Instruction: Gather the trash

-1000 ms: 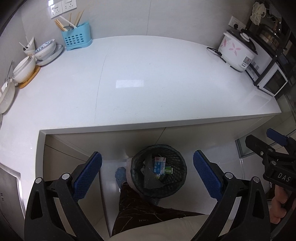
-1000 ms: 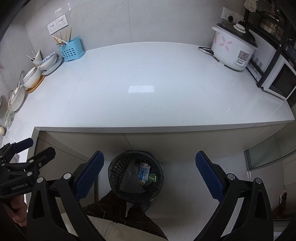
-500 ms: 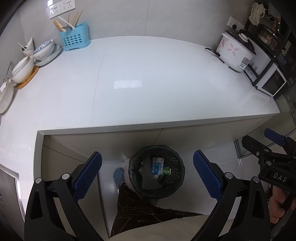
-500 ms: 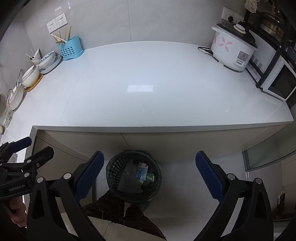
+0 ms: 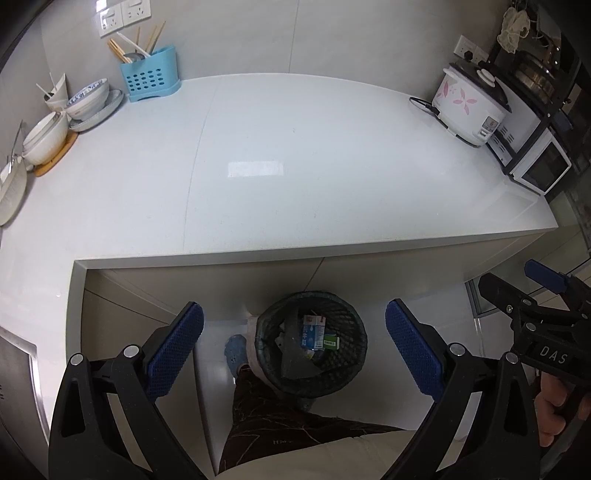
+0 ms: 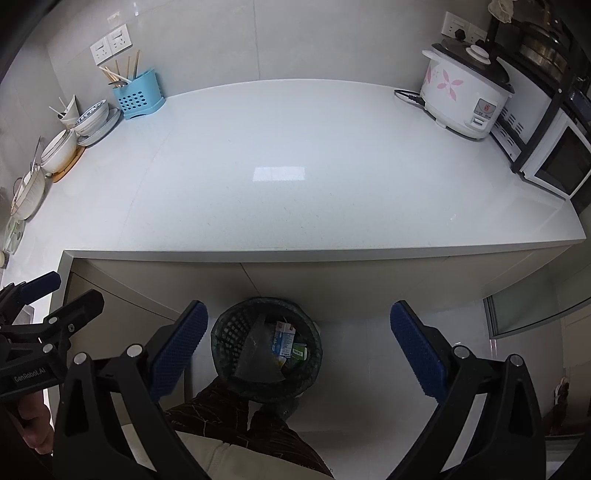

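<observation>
Both claws hang spread wide and empty above the floor, in front of a white desk. Between the blue pads of the left claw sits a black mesh bin, and in it lies the trash: a blue-and-white carton, a small green pack beside it and a grey sheet. The same bin lies between the pads of the right claw, nearer its left pad. The left view alone shows a blue shoe just left of the bin, and the other claw at its far right edge with a hand gripping the handle. The right view alone shows a glass panel low on the right and the left claw at its far left edge. A patterned dark trouser leg stands right behind the bin. Beyond the claws the desk is glossy, with a pale reflection near its middle. At its far left stand a blue utensil holder and stacked bowls; at its far right a white rice cooker with pink flowers, and an oven beside it. The wall behind is tiled, with sockets.
</observation>
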Tool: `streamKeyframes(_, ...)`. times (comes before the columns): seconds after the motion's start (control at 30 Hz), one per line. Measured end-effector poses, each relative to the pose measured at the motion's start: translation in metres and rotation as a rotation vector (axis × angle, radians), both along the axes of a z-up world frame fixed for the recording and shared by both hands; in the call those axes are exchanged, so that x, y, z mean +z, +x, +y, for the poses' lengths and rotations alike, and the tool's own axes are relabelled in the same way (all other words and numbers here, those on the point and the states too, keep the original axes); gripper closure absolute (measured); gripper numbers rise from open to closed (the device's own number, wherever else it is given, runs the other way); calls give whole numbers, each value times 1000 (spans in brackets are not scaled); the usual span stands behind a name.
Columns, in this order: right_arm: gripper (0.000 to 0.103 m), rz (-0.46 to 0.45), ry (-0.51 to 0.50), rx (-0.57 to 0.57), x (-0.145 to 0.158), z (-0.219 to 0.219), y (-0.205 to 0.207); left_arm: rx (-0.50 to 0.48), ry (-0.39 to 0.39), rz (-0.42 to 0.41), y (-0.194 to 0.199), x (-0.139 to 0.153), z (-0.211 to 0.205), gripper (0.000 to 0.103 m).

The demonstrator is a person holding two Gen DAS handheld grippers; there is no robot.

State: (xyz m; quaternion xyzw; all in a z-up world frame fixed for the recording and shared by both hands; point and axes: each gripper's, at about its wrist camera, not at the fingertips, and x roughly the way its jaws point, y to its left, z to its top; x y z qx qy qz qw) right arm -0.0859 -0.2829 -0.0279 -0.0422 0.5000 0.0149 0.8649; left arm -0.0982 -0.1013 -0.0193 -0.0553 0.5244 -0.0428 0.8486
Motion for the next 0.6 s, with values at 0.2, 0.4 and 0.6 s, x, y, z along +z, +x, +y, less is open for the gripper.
streamKeyframes(0.2,8,8,2,3,-1,-2,2,-15,10,-8,4,3,-4,6)
streamKeyframes(0.4,8,7,6,2,0,-2,4,-11,18,-6,4,1,-4,6)
streamKeyframes(0.6,8,7,5,4,0,0,5,-6,33,-7,3,1,-4,6)
